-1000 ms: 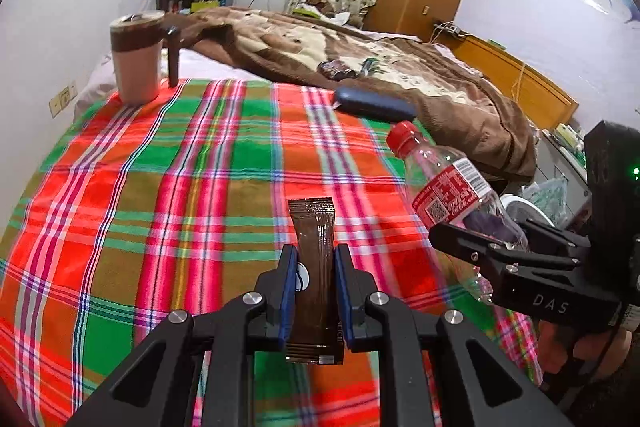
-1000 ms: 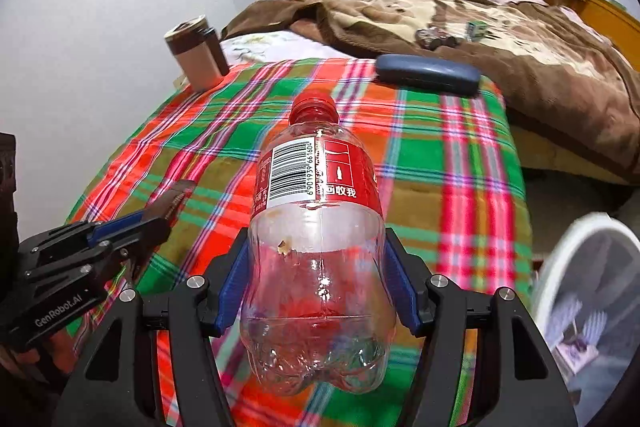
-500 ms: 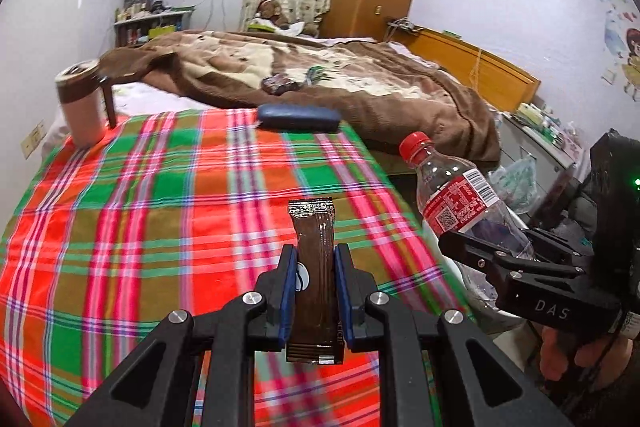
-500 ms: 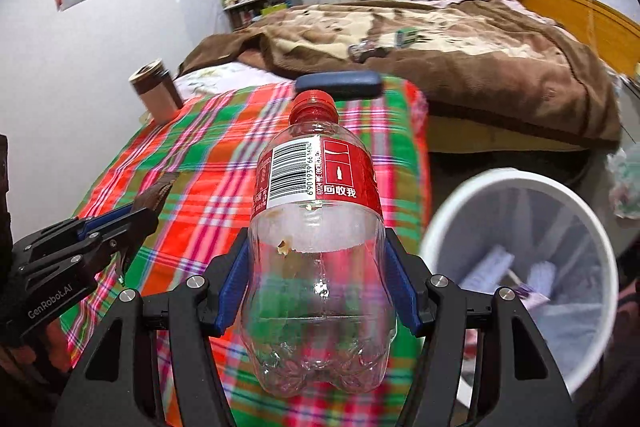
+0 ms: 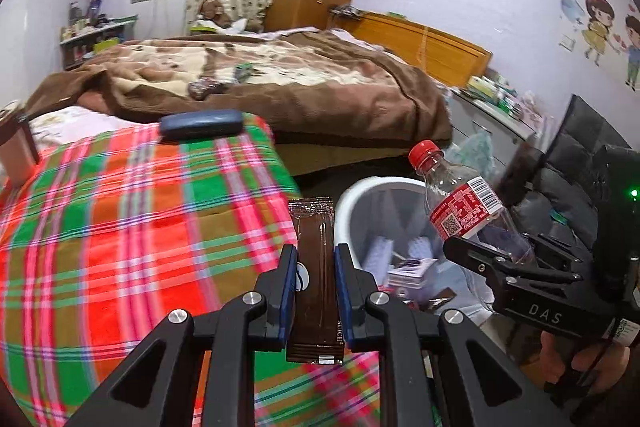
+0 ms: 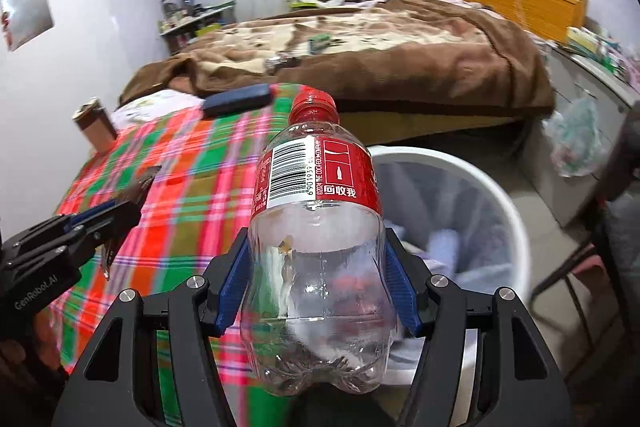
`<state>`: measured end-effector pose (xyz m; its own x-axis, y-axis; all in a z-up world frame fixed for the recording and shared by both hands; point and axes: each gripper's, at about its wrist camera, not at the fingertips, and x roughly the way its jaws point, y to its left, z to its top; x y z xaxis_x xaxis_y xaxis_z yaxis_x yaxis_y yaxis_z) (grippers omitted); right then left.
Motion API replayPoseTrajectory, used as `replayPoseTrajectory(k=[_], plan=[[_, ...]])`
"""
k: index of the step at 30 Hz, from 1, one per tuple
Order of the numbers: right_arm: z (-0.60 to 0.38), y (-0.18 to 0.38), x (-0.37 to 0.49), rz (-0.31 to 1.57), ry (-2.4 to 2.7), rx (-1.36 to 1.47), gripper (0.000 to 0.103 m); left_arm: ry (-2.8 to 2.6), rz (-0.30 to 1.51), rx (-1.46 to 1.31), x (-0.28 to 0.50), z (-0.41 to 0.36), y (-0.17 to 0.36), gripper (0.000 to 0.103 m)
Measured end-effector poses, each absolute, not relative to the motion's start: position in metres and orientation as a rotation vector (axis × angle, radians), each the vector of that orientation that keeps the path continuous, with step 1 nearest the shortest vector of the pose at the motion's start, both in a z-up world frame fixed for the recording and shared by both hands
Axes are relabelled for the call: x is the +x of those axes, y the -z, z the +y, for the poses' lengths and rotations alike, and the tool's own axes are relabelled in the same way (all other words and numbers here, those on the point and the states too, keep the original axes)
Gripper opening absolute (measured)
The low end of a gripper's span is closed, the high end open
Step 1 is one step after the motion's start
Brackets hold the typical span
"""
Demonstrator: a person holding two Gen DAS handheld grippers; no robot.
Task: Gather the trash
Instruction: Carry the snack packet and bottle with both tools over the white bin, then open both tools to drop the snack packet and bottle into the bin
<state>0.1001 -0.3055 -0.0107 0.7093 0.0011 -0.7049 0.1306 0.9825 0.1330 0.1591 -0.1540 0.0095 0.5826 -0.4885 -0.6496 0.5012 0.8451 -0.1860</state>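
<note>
- Gripping a brown snack wrapper [image 5: 316, 267], the left gripper [image 5: 316, 291] has its blue pads [image 5: 289, 291] pressed narrow on both long edges — wrapper stands upright between them, top end free, bottom end poking out below the jaws.
- Right gripper [image 6: 320, 287] is clamped wide on the lower body of a clear plastic bottle [image 6: 316, 227]; red cap [image 6: 313, 105] points to 12 o'clock, red label with barcode faces the camera, bottle looks empty apart from a few specks inside.
- In the left wrist view, the same bottle [image 5: 468, 211] sits at 3 o'clock of the wrapper, tilted toward 11 o'clock, held by the right gripper [image 5: 516, 263]; a hand [image 5: 588, 367] shows under that gripper's handle.
- White trash bin [image 6: 460, 163] sits on the floor at 3 o'clock of the bottle in the right wrist view, just beside the plaid bedspread [image 6: 180, 187] — paper scraps and packaging lie inside.
- In the left wrist view the bin [image 5: 360, 195] shows between wrapper and bottle.
- In the right wrist view the left gripper [image 6: 116, 215] with the wrapper [image 6: 136, 195] is at 9 o'clock, over the plaid.
- Dark blue case [image 5: 202, 123] lies at the far edge of the plaid, 11 o'clock of the wrapper.
- Brown cup [image 6: 94, 125] stands at 10 o'clock near the wall.
- Brown blanket [image 5: 280, 83] covers the bed behind.
</note>
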Motion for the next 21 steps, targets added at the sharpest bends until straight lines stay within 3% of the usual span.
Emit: replayPoseTrajectory(k=[15, 17, 19, 21], plan=[[-0.357, 0.033, 0.097, 0.858, 0.201, 0.205, 0.064, 0.660, 0.818, 0.109, 0.164, -0.245, 0.017, 0.020], [-0.360, 0.038, 0.098, 0.873, 0.206, 0.196, 0.064, 0.642, 0.833, 0.110, 0.166, -0.247, 0.021, 0.032], [-0.363, 0.041, 0.098, 0.876, 0.226, 0.196, 0.064, 0.637, 0.840, 0.102, 0.167, -0.248, 0.025, 0.052], [-0.365, 0.043, 0.096, 0.878, 0.242, 0.202, 0.064, 0.647, 0.843, 0.092, 0.167, -0.247, 0.027, 0.053]])
